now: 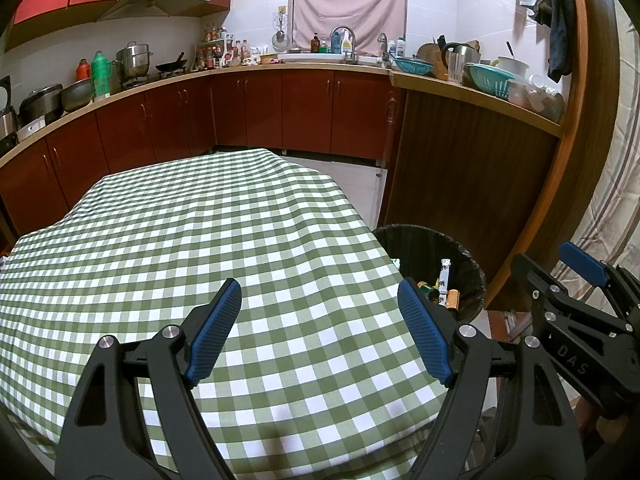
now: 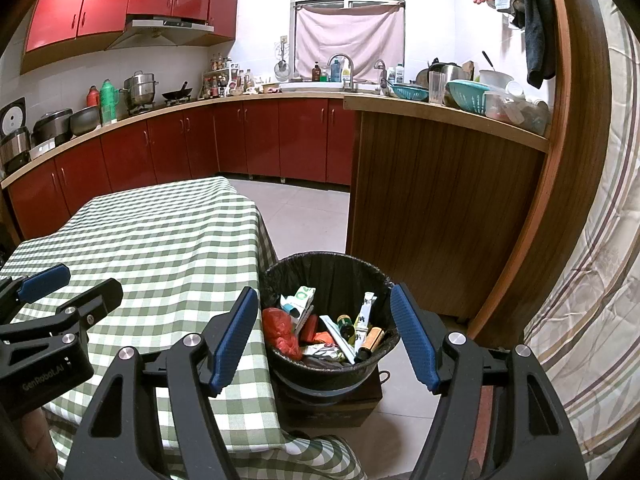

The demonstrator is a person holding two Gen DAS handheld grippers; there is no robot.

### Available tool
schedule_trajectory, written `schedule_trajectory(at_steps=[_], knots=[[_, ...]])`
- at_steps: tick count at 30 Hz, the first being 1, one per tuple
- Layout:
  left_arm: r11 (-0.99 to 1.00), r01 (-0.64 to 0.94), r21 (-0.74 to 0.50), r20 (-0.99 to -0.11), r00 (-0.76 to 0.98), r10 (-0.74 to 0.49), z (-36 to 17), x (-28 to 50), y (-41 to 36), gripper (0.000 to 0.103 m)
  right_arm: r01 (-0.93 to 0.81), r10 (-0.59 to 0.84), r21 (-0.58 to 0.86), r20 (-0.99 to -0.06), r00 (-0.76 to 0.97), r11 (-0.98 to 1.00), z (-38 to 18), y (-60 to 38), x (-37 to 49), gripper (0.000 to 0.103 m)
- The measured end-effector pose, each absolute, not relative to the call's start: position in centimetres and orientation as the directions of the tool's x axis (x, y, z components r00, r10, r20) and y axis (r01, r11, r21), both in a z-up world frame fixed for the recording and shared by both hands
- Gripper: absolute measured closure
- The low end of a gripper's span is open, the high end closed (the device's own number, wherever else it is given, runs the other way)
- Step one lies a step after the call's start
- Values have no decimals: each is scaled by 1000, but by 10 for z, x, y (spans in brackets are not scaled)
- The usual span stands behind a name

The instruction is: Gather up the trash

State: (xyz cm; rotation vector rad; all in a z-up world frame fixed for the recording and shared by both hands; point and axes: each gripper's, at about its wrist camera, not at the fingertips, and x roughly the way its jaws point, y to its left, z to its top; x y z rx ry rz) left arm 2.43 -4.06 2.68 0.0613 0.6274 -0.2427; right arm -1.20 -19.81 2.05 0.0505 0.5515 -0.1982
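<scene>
Tongs, left: left gripper hangs over the checked tablecloth, jaws spread wide, nothing between the blue pads.
Tongs, right: right gripper is held just off the table's edge, jaws parted, gripping nothing; the bin shows in the gap between its pads.
Tongs to each other: side by side and apart; the right one's blue tip sits at the far right of the left wrist view, the left one's at the far left of the right wrist view.
Hand: a bit of a person's hand shows under the left tool's black body.
Trash bin: round bin with a black liner, straight ahead of and below the right tongs, just beyond the left tongs' right pad, close against the table's hanging cloth.
Bin contents: red crumpled bag nearest the right tongs' left pad; white and green carton behind it; small dark bottle in the middle; white tube-like pack standing on end; orange cylinder nearest the right pad; flat wrappers underneath, too jumbled to name.
Bin support: brown box under the bin, on the tiled floor.
Table: cloth ahead of both tongs.
Further out: counter past the bin, with teal baskets and bowls on it.
</scene>
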Motion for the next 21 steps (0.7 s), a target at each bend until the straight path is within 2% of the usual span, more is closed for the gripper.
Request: schedule_trajectory(at_steps=[12,16,21], knots=[[972,235,-21,-581,788,-203,28,23,-37,12,199,-173,-7,-526,833,980,19,-198,-12,36],[970,241,-10,-596,778,-199,26,24,-40,5,198,-172,-8,-528,832,980,18,-197,-12,36],[967,254,-19,-605,767,-213,23,25,-40,5,192,-168,-11,-531,830,981,15,-195,-11,36]])
